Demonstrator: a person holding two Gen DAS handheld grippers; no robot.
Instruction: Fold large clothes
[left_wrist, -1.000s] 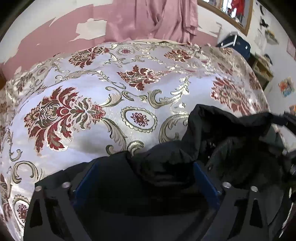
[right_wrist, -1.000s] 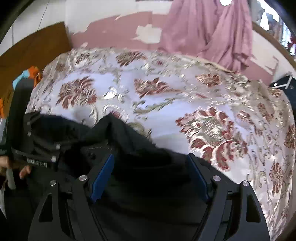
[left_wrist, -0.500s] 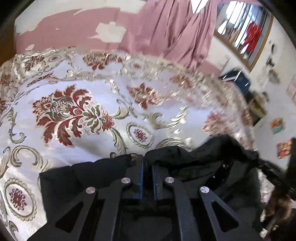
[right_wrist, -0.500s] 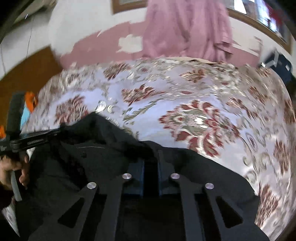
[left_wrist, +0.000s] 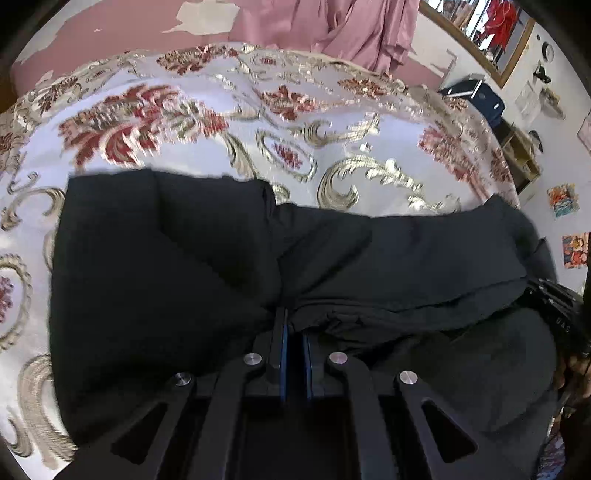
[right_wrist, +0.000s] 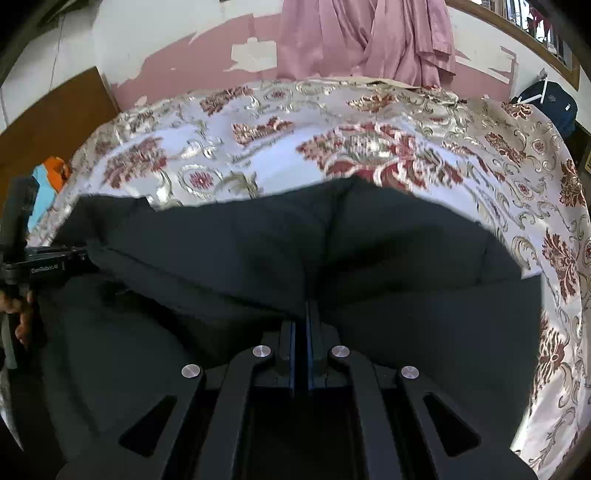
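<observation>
1. Bed (left_wrist: 369, 147), largest thing in both views, covered in a white spread with red and gold floral pattern; it fills the upper half of each wrist view.
2. Wall (right_wrist: 177, 48) behind the bed, pink paint peeling to white. Pink curtain (right_wrist: 369, 37) hangs at the far side. Dark bag (right_wrist: 554, 103) sits past the bed's far right corner.
3. Black garment (left_wrist: 166, 258) lies on the near part of the bed, spread across both views, bunched into soft folds. In the left view its far edge runs straight on the left and sags toward the right. Fabric is dark, so seams are hard to read.
4. Left gripper (left_wrist: 294, 325) is pitched steeply down at the bed, jaws together and clamped on a ridge of the garment; fabric puckers at the tips. Blue pads show with only a narrow slit between them.
5. Right gripper (right_wrist: 307, 314) is likewise angled down, jaws pinched on a fold of the garment (right_wrist: 406, 258), fabric drawn into a crease above the tips.
6. In the right view the left gripper (right_wrist: 74, 258) shows side-on at the left edge, its tip buried in the cloth, the person's hand (right_wrist: 22, 314) wrapped on the handle below it.
7. In the left view a dark piece of the right gripper (left_wrist: 554, 306) shows at the right edge; details unclear.
</observation>
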